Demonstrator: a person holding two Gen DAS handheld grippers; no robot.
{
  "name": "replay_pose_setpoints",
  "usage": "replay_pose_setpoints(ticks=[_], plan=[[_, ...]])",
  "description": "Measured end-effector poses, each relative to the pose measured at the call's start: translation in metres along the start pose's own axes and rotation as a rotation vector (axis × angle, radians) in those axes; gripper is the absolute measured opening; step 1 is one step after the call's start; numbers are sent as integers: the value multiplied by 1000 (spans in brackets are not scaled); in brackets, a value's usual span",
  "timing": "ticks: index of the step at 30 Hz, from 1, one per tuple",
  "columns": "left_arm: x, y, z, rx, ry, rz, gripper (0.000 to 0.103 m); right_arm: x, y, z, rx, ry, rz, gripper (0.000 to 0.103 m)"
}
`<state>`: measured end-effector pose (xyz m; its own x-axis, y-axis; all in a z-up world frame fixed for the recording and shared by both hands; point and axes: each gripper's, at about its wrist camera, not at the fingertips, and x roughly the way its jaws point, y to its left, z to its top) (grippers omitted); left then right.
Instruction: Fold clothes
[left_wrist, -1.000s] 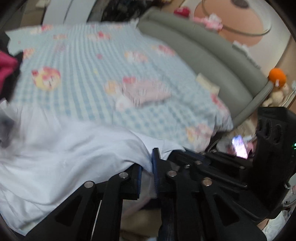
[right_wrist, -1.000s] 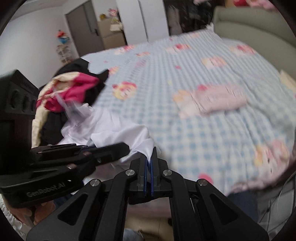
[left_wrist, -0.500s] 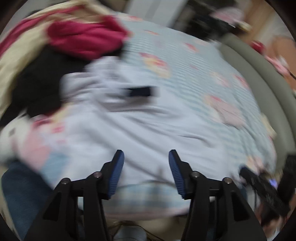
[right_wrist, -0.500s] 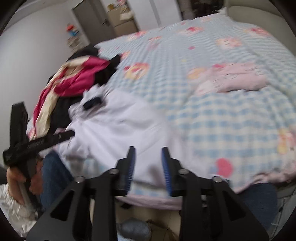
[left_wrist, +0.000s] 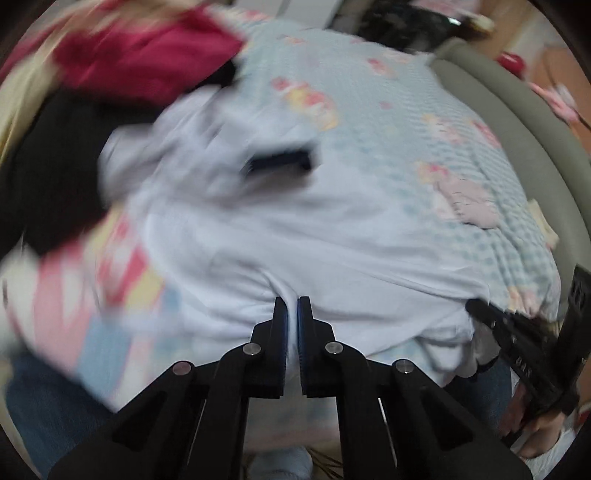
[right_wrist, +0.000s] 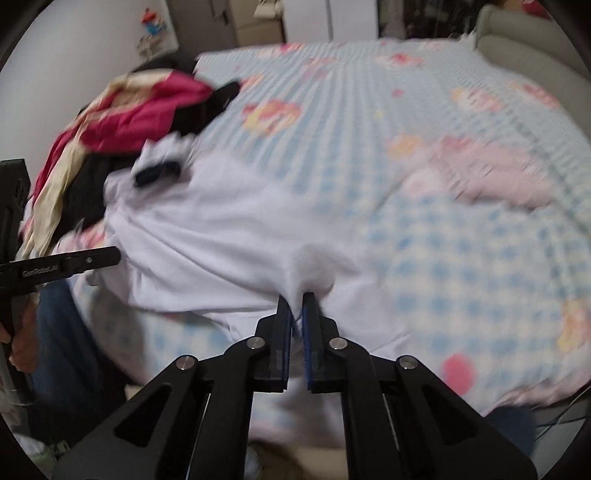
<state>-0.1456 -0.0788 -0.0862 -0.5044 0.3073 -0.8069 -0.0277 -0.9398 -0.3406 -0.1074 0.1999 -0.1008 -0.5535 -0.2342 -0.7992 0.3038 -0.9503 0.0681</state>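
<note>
A white shirt with a dark collar label lies spread on the bed, its hem toward me; it also shows in the right wrist view. My left gripper is shut on the near hem of the white shirt at its left side. My right gripper is shut on the same hem further right, with cloth bunched between the pads. The right gripper shows at the right edge of the left wrist view. The left gripper shows at the left edge of the right wrist view.
A pile of red, black and cream clothes lies at the shirt's far left. A folded pink garment lies on the blue checked bedspread to the right. A grey padded bed frame runs along the far right.
Both grippers, open half a second ago, have closed on the shirt's near hem. The shirt now lies spread flat across the bed, pulled toward the near edge.
</note>
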Motion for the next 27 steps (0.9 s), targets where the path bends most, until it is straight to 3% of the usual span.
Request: replay_pose_setpoints(ticks=[3,8,9,10,11,13,14,15,20,22,24,27], plan=[[-2,-39,62,61,-49,-82,5,-15,-25,22,34,-60,-71,4],[-14,-150,166,265,-198,-172,7,-44,-77,52,153,-141,-195,4],[-8,-166,181,293,-184,-189,11,-46,-85,55,181,-138,-210,4],[2,-175,189,294,-146,-182,23,-47,-93,59,208,-134,-223,5],[13,-176,192,264,-101,-163,28,-45,-99,57,248,-111,-190,8],[26,-166,176,240,-55,-204,33,-43,-98,49,279,-82,-39,8],[31,-156,161,245,-44,-200,34,-41,-92,45,273,-74,23,13],[35,-144,146,246,-37,-164,34,-37,-83,40,253,-48,79,22],[53,-73,90,153,26,-48,34,1,-20,17,142,106,242,24],[59,-45,70,104,55,-15,34,19,-2,8,133,156,270,28],[65,-16,50,55,85,18,34,38,7,-1,113,190,247,41],[76,20,29,3,126,56,34,55,9,-6,90,189,144,38]])
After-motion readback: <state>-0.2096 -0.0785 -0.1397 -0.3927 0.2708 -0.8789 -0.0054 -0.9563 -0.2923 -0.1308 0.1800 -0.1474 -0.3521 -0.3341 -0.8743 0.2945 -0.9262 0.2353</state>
